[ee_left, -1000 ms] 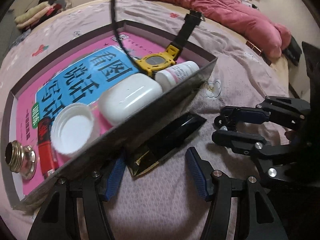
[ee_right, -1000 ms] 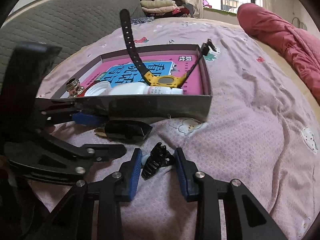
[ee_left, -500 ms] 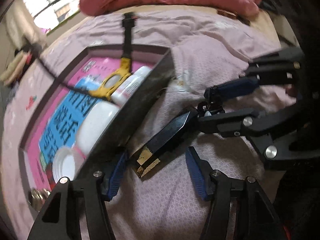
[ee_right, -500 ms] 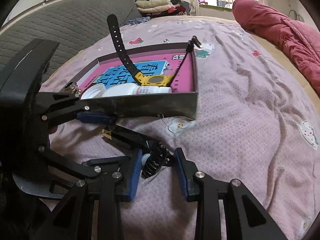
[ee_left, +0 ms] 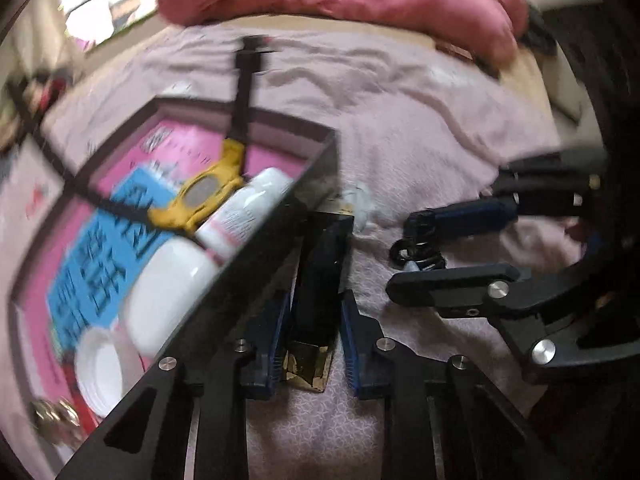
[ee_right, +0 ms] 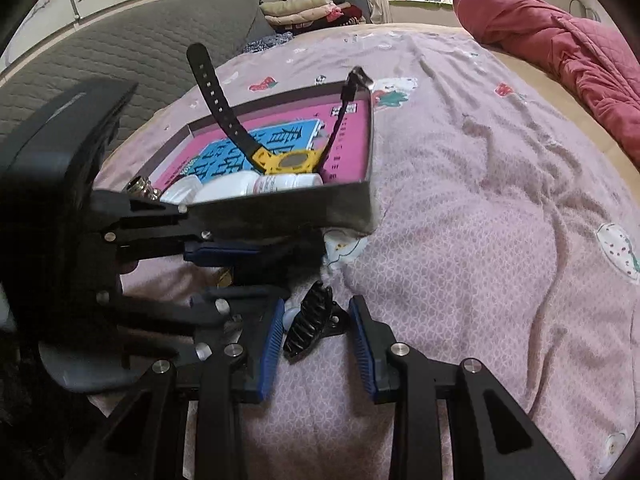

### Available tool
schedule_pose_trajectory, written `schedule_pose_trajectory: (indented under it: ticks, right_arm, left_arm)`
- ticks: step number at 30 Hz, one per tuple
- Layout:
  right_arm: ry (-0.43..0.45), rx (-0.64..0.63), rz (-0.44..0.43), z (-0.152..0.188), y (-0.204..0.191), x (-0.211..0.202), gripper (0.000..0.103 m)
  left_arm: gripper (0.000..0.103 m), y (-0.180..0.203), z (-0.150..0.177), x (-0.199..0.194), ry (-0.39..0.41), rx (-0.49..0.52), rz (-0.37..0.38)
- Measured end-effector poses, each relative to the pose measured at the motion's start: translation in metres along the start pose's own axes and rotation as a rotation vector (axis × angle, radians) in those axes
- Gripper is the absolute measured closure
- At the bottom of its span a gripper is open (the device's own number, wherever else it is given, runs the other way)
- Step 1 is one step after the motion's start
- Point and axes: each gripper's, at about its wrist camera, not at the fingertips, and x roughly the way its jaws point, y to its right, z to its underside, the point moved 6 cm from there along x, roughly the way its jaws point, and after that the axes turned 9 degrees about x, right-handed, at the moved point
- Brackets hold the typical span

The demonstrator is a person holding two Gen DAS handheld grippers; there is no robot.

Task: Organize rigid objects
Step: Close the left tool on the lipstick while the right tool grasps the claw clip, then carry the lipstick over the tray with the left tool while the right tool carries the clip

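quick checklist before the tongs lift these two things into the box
1. Left tongs astride the black and gold case: ok, one pad on each side.
2. Left pads gripping the case: cannot tell, motion blur hides the contact.
3. Right tongs around the black hair clip: ok, but open, with a gap on each side.
4. Case free of the box wall: not ok, it lies right against it.
5. Landing room in the box: cannot tell, the yellow watch, bottle and lid crowd the near side.

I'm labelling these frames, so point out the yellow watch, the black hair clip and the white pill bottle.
yellow watch (ee_right: 295,161): right wrist view, on its face.
black hair clip (ee_right: 310,322): right wrist view, on its toothed body.
white pill bottle (ee_left: 250,206): left wrist view, on its labelled side.
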Motion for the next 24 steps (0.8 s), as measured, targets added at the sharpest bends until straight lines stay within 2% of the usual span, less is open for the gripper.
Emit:
schedule_pose_trajectory:
  ticks: [4, 7, 15, 20, 24]
  right_arm:
    - [0.020, 0.007, -0.008, -0.004, -0.001, -0.005, 0.069]
    - [0.046, 0.017, -0.032, -0.009, -0.003, -0.011, 0.069]
    - [0.106, -0.035, -0.081, -0.023, -0.035, -0.019, 0.069]
    - [0.126, -0.085, -0.097, -0.030, -0.065, -0.017, 0.069]
    - [0.137, -0.092, -0.101, -0.036, -0.077, -0.016, 0.069]
  left_arm:
    - [0.079, -0.002, 0.006, -0.006, 0.007, -0.044, -0.007]
    - [0.079, -0.006, 0.018, -0.015, 0.014, -0.122, -0.003]
    - [0.079, -0.022, 0.050, -0.064, 0.070, -0.287, -0.025]
    - [0.080, -0.040, 0.073, -0.093, 0.102, -0.419, -0.083]
    - [0.080, -0.054, 0.079, -0.108, 0.134, -0.447, -0.133]
